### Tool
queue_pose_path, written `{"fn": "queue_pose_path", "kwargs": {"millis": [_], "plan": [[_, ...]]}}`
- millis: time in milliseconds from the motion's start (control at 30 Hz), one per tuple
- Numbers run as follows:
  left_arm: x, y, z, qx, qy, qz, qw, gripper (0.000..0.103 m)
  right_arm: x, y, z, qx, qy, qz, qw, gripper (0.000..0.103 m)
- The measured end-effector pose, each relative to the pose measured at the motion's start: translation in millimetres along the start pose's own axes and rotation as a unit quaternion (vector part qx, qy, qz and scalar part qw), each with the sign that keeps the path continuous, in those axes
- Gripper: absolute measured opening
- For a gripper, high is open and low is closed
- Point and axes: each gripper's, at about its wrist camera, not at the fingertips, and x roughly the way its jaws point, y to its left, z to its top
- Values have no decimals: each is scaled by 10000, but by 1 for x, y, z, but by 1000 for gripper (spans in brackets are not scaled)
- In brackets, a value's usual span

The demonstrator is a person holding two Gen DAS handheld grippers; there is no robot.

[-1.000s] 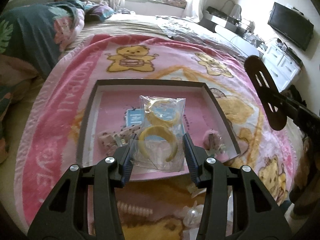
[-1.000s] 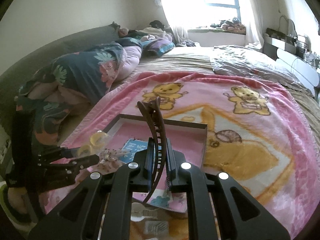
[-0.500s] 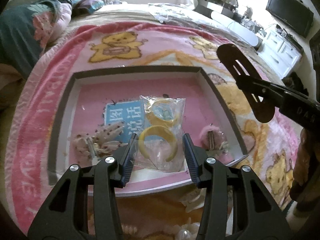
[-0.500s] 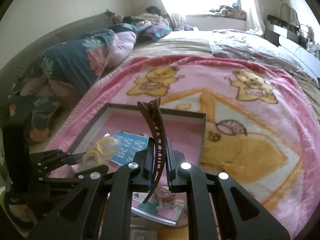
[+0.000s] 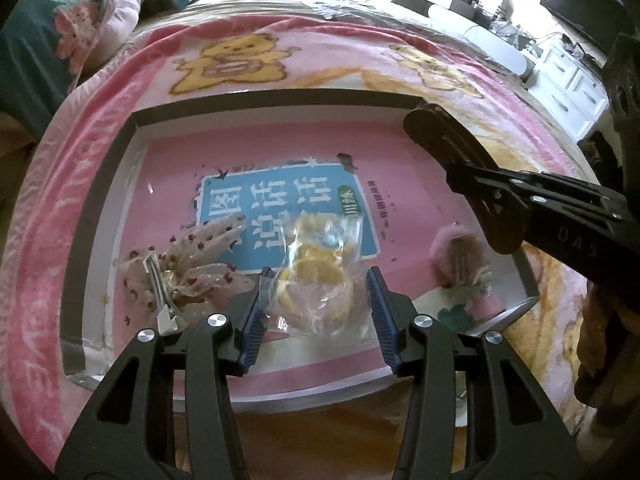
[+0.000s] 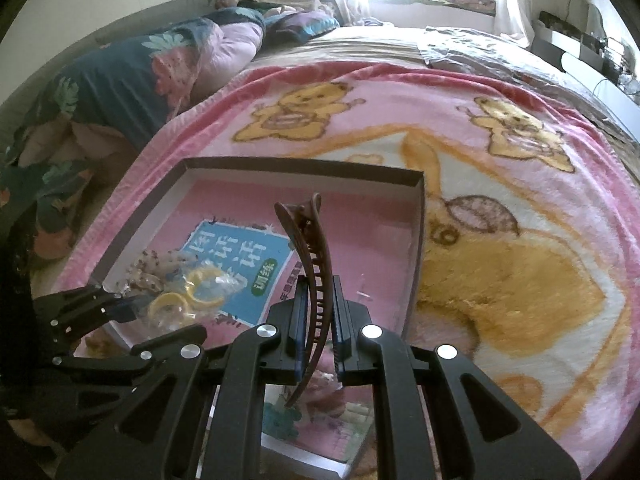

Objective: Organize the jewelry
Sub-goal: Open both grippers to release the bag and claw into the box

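My left gripper (image 5: 318, 308) is shut on a clear bag of yellow rings (image 5: 316, 280), low over the front of a dark-rimmed tray (image 5: 280, 98) with a pink floor and a blue label. The bag's plastic reaches both pads. In the right wrist view the bag (image 6: 188, 296) shows at the left gripper's tips. My right gripper (image 6: 319, 292) is shut on a long brown toothed hair clip (image 6: 310, 256), which stands up over the tray's (image 6: 304, 166) right half. From the left wrist view, that clip (image 5: 448, 148) hangs over the tray's right rim.
Inside the tray lie a speckled translucent hair clip (image 5: 188, 268) at the left and a fluffy pink clip (image 5: 456, 256) at the right. The tray rests on a pink teddy-bear blanket (image 6: 500, 208). Bedding (image 6: 120, 80) is piled at the left; a white dresser (image 5: 576, 88) stands far right.
Both grippers have come down toward the tray. The bag of rings has sunk from above the tray to just over its floor, and the brown clip has moved in over the tray's right side.
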Motion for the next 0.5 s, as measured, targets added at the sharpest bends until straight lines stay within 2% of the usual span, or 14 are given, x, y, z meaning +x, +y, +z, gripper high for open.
{"fn": "queue_pose_path", "kwargs": {"millis": [233,367,500], "plan": [[-2,5,-5,-66,46,41,10000,41,6,0,-3,49,76,3,10000,10],[-10,9,-9,-118,11,72,9999,53,7,-1,-3,61,76,-12,10000,10],[-22,14,-13,-216,-85,117,9997,57,10,-1,-5,79,152,15,9999,11]]}}
